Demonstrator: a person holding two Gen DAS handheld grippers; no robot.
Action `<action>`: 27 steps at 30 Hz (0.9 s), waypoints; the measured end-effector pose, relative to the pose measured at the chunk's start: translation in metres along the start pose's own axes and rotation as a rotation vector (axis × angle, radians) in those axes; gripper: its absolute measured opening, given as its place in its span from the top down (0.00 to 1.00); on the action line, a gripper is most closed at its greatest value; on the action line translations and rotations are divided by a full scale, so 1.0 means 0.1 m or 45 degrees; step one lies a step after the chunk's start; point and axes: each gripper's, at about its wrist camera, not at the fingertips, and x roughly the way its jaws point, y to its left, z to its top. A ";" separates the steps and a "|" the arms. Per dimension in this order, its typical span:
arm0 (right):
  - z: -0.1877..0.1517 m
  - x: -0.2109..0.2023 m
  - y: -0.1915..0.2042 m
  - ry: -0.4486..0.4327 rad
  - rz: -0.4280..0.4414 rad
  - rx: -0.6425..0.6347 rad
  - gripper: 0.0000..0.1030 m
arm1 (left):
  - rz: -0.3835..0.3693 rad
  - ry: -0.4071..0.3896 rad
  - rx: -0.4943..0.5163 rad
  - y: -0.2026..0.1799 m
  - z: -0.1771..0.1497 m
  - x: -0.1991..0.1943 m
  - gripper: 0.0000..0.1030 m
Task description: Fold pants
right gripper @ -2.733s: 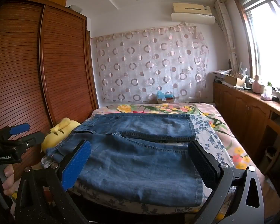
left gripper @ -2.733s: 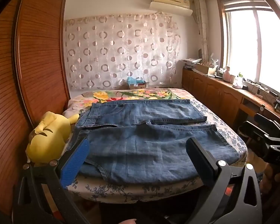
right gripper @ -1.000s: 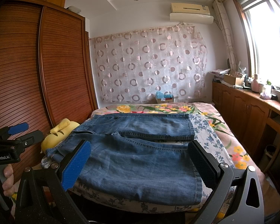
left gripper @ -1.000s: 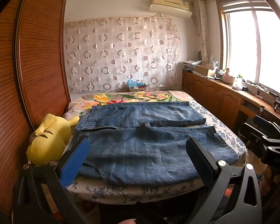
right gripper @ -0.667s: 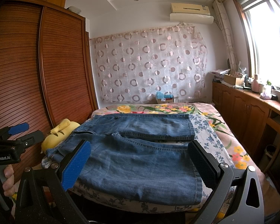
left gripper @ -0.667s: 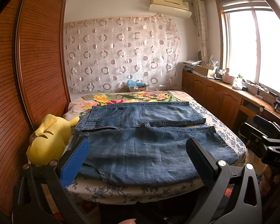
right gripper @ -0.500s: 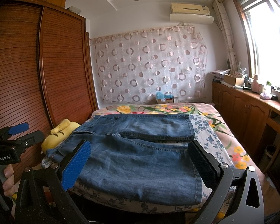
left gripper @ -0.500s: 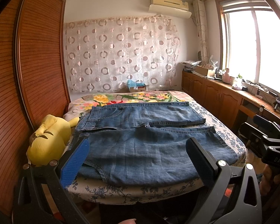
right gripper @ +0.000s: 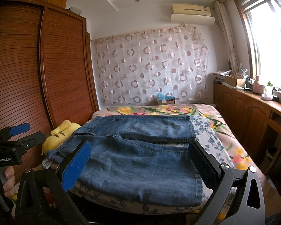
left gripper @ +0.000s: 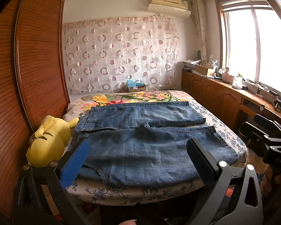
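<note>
Blue denim pants (left gripper: 140,142) lie flat across the bed, waistband to the left and both legs pointing right; they also show in the right wrist view (right gripper: 136,159). My left gripper (left gripper: 138,159) is open and empty, held before the bed's near edge and apart from the pants. My right gripper (right gripper: 140,161) is open and empty, also short of the near edge. The right gripper shows at the right of the left wrist view (left gripper: 271,146), and the left gripper at the left of the right wrist view (right gripper: 13,146).
A floral bedspread (left gripper: 133,97) covers the bed. A yellow plush toy (left gripper: 46,140) lies at the bed's left side beside a wooden wardrobe (left gripper: 18,86). Wooden cabinets (left gripper: 215,95) with clutter run under the window on the right. A box (left gripper: 136,87) stands beyond the bed.
</note>
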 end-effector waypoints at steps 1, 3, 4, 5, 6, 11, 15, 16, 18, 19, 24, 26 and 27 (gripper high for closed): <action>0.00 0.01 0.00 0.003 0.000 0.001 0.00 | 0.000 0.001 0.000 0.00 0.02 -0.02 0.00; -0.01 0.03 -0.01 0.016 -0.001 0.004 0.00 | 0.001 0.019 -0.004 0.02 0.04 0.00 0.00; -0.02 0.04 -0.02 0.022 -0.001 0.004 0.00 | 0.003 0.031 -0.007 0.04 0.05 0.02 0.00; -0.02 0.04 -0.02 0.023 -0.002 0.004 0.00 | 0.002 0.031 -0.006 0.04 0.00 0.02 0.00; -0.03 0.06 -0.02 0.032 -0.005 0.004 0.00 | 0.003 0.036 -0.008 0.05 -0.05 0.04 0.00; -0.05 0.08 -0.05 0.058 -0.011 0.009 0.00 | 0.006 0.088 -0.019 0.12 -0.23 0.30 0.00; -0.07 0.12 -0.08 0.082 -0.018 0.011 0.00 | 0.010 0.111 -0.017 0.13 -0.25 0.35 0.00; -0.07 0.13 -0.08 0.090 -0.022 0.013 0.00 | 0.008 0.099 -0.016 0.09 -0.24 0.29 0.00; -0.08 0.13 -0.09 0.103 -0.024 0.016 0.00 | 0.012 0.117 -0.017 0.12 -0.27 0.36 0.00; -0.08 0.15 -0.09 0.110 -0.025 0.017 0.00 | 0.013 0.117 -0.017 0.11 -0.28 0.36 0.00; -0.06 0.17 -0.09 0.139 -0.042 0.019 0.00 | 0.027 0.152 -0.025 0.23 -0.37 0.50 0.00; -0.05 0.16 -0.12 0.146 -0.052 0.023 0.00 | 0.033 0.160 -0.027 0.27 -0.39 0.52 0.00; -0.04 0.16 -0.12 0.150 -0.059 0.024 0.00 | 0.033 0.160 -0.027 0.26 -0.39 0.51 0.00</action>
